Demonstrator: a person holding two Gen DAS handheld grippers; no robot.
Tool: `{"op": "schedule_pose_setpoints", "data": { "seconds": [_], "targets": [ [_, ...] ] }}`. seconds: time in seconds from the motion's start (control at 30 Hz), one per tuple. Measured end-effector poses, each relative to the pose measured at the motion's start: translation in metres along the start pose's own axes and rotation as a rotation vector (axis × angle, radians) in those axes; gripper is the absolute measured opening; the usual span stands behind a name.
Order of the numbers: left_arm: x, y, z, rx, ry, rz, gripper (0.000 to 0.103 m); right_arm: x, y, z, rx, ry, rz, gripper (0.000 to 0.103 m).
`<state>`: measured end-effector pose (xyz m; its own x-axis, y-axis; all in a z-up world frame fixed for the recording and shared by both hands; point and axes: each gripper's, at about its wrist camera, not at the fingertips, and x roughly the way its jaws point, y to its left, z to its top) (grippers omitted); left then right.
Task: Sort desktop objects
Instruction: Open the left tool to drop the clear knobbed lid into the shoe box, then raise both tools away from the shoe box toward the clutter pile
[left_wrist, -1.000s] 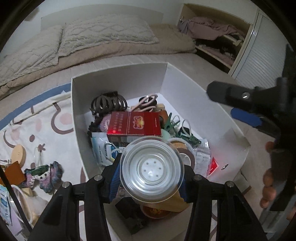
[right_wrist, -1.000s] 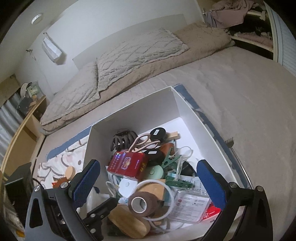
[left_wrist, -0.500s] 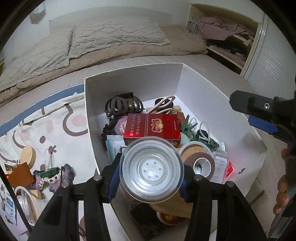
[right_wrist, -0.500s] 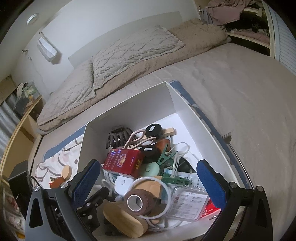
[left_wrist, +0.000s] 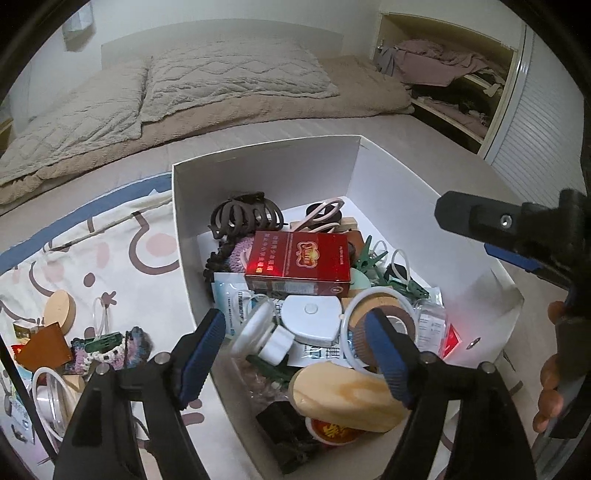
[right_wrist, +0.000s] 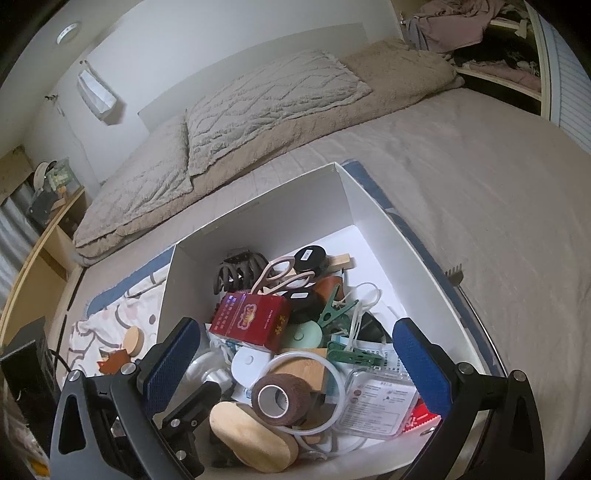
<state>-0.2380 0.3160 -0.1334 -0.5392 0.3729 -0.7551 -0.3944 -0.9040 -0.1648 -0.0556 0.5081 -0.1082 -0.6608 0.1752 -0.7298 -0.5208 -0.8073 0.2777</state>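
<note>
- Left gripper (left_wrist: 295, 347): its jaws have just been opening and now stand wide apart with nothing clamped. The clear round plastic jar with a white lid (left_wrist: 264, 338), gripped between the blue ribbed pads half a second ago, now lies tipped on its side in the gap between them, touching neither pad.
- Judgement: the jar is released into the white cardboard box (left_wrist: 258, 184); this item counts as sorted, and the left gripper is free for the next pickup.
- Right gripper (right_wrist: 295, 365): jaws spread wide and empty, hovering above the near end of the box.
- Inside the box, just beside the jar: a smooth white rounded plastic case (left_wrist: 308, 319), a brown fabric tape roll (right_wrist: 282, 397) with a hollow core, and an oval light-wood block (left_wrist: 349, 395) with visible grain.
- Toward the far wall of the box: a glossy red rectangular carton (left_wrist: 299, 260) and a dark ribbed plastic claw clip (left_wrist: 243, 216).
- Outside the box, on its left: a round pale wooden disc (left_wrist: 59, 310) and a knitted multicolour piece (left_wrist: 110, 350), still unsorted on the patterned cloth (left_wrist: 110, 258) over the bed.
</note>
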Motion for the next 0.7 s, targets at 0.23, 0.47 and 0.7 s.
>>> {"op": "schedule_pose_setpoints", "data": {
  "seconds": [0.23, 0.47, 0.7],
  "targets": [
    [-0.013, 0.005, 0.001, -0.006, -0.021, 0.002, 0.079, -0.004, 0.006, -0.003, -0.005, -0.010, -0.019, 0.103],
    [-0.033, 0.014, 0.005, -0.030, -0.065, 0.030, 0.094, -0.012, 0.013, -0.006, -0.054, -0.019, -0.065, 0.103],
    [-0.054, 0.026, 0.007, -0.050, -0.110, 0.056, 0.100, -0.022, 0.015, -0.012, -0.100, -0.047, -0.110, 0.103]
  ]
}}
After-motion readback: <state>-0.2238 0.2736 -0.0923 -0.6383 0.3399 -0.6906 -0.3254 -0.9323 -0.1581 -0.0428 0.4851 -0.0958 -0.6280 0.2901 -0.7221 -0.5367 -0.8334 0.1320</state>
